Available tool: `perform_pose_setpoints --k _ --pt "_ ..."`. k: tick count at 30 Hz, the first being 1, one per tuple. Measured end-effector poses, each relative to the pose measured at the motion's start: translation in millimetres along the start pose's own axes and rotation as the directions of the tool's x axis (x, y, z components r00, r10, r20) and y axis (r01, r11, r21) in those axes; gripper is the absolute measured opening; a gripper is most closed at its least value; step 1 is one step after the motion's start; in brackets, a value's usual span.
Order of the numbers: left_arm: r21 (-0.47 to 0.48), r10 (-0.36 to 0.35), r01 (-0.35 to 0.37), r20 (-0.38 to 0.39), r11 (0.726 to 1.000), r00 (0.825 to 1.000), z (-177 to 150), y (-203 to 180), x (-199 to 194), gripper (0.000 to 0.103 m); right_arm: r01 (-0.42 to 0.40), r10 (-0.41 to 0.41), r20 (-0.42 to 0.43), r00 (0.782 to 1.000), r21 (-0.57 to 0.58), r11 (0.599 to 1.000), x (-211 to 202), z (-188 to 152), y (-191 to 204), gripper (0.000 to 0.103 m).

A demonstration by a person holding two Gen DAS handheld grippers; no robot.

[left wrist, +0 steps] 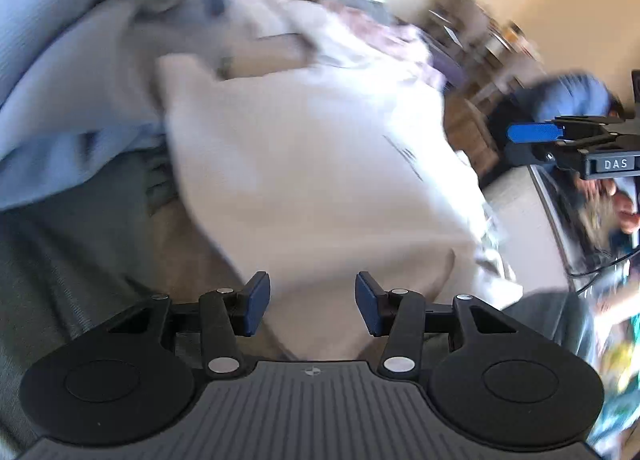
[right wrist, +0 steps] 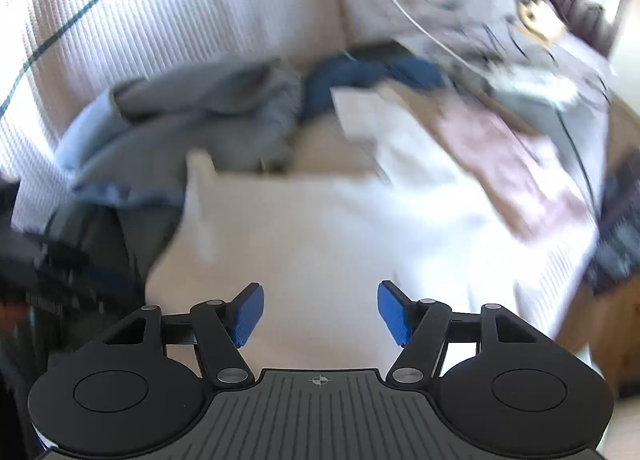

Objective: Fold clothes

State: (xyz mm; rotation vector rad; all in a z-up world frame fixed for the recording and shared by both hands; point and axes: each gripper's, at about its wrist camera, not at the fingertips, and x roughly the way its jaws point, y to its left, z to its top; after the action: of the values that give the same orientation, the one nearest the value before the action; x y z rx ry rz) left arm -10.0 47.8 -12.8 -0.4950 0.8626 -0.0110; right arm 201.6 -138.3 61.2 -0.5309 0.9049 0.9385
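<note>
Left hand-held gripper (left wrist: pixel 312 304): jaws apart, nothing between the blue pads; the white garment (left wrist: pixel 304 164) lies just ahead of the tips and spreads away from them, not pinched.
Right hand-held gripper (right wrist: pixel 320 310): jaws parted wider, also empty; the same pale cloth (right wrist: pixel 340 228) fills the view straight ahead of its fingers.
Right hand-held gripper from the left wrist: seen far off to the right of the left tool (left wrist: pixel 536 133), well clear of the cloth.
The garment: looks like one flat folded panel, its far edge fairly straight, some dark print near its right side.
Beyond it: a heap of unfolded clothes, grey (right wrist: pixel 208 116) to the far left, dark blue (right wrist: pixel 360 76) straight beyond, pinkish (right wrist: pixel 508 156) to the far right.
Underneath: a ribbed cream cover (right wrist: pixel 140 20) at the back; it may be a sofa or bed, I can't tell which.
Step in hand: my read, a fold has been laid and both tools are free to re-grip.
Doing it well: come down on two corners of the same edge, bite only the top layer's full thickness, lift evenly, and carry the edge over square so the far line stays straight.
Watch for: heavy blur here, so settle before closing; a pinch mid-panel would bunch the cloth.
</note>
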Motion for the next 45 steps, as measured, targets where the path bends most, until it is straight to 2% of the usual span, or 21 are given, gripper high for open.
perform_pose_setpoints --k 4,6,8,12,17,18,21,22,25,26,28,30,32,35,38,42,45 --pt "0.063 -0.010 0.011 -0.019 0.998 1.000 1 -26 16 0.044 0.002 -0.003 -0.058 0.998 -0.013 1.000 -14 -40 -3 0.065" --pt "0.078 -0.021 0.023 -0.024 0.997 0.999 -6 -29 7 0.044 -0.014 0.013 -0.087 0.996 -0.011 1.000 -11 -52 -2 0.061" --pt "0.090 -0.027 0.029 -0.023 0.996 0.999 -8 -38 9 0.044 -0.012 0.010 -0.117 0.993 -0.015 1.000 -1 -59 1 0.061" --pt "0.075 -0.048 0.051 -0.041 0.996 0.998 -14 -45 16 0.044 -0.065 0.052 -0.200 0.978 -0.060 0.996 30 -67 8 0.056" --pt "0.064 -0.030 0.034 -0.060 0.997 0.998 -19 -40 17 0.047 -0.106 0.077 -0.256 0.964 -0.100 0.989 71 -64 17 0.055" --pt "0.060 -0.030 0.034 -0.060 0.998 0.998 -20 -38 18 0.050 -0.109 0.082 -0.266 0.961 -0.089 0.990 75 -65 17 0.044" --pt "0.058 -0.043 0.048 -0.074 0.997 0.996 -22 -35 27 0.052 -0.103 0.086 -0.302 0.949 -0.041 0.994 80 -68 15 0.021" --pt "0.070 -0.054 0.059 -0.079 0.996 0.995 -23 -36 31 0.051 -0.094 0.080 -0.303 0.950 -0.034 0.995 77 -69 15 0.017" --pt "0.105 -0.091 0.101 -0.091 0.989 0.992 -26 -39 43 0.049 -0.048 0.052 -0.247 0.968 0.022 0.999 47 -73 10 0.012" --pt "0.097 -0.099 0.109 -0.099 0.989 0.990 -27 -39 47 0.044 -0.032 0.042 -0.220 0.975 0.050 0.998 33 -74 7 0.012" --pt "0.077 -0.105 0.116 -0.135 0.990 0.985 -28 -36 59 0.023 -0.001 0.018 -0.163 0.986 0.105 0.994 3 -75 0 0.012" --pt "0.074 -0.083 0.099 -0.194 0.992 0.978 -31 -35 70 0.019 0.030 -0.013 -0.111 0.994 0.151 0.988 -27 -75 -5 0.011" --pt "0.094 -0.079 0.103 -0.234 0.990 0.969 -35 -36 75 0.018 0.069 -0.060 -0.059 0.996 0.171 0.983 -52 -69 -7 0.011" --pt "0.120 -0.084 0.117 -0.248 0.986 0.965 -36 -37 73 0.018 0.128 -0.135 0.037 0.990 0.165 0.978 -81 -50 -11 0.011" --pt "0.027 -0.117 0.129 -0.272 0.991 0.955 -31 -26 74 0.018 0.160 -0.178 0.136 0.975 0.133 0.978 -92 -24 -14 0.011" --pt "0.000 -0.134 0.140 -0.275 0.990 0.952 -33 -23 72 0.018 0.152 -0.164 0.238 0.958 0.068 0.986 -84 18 -12 0.011" --pt "-0.008 -0.137 0.140 -0.272 0.990 0.952 -35 -23 70 0.018 0.111 -0.107 0.251 0.962 0.001 0.994 -53 50 -5 0.011"
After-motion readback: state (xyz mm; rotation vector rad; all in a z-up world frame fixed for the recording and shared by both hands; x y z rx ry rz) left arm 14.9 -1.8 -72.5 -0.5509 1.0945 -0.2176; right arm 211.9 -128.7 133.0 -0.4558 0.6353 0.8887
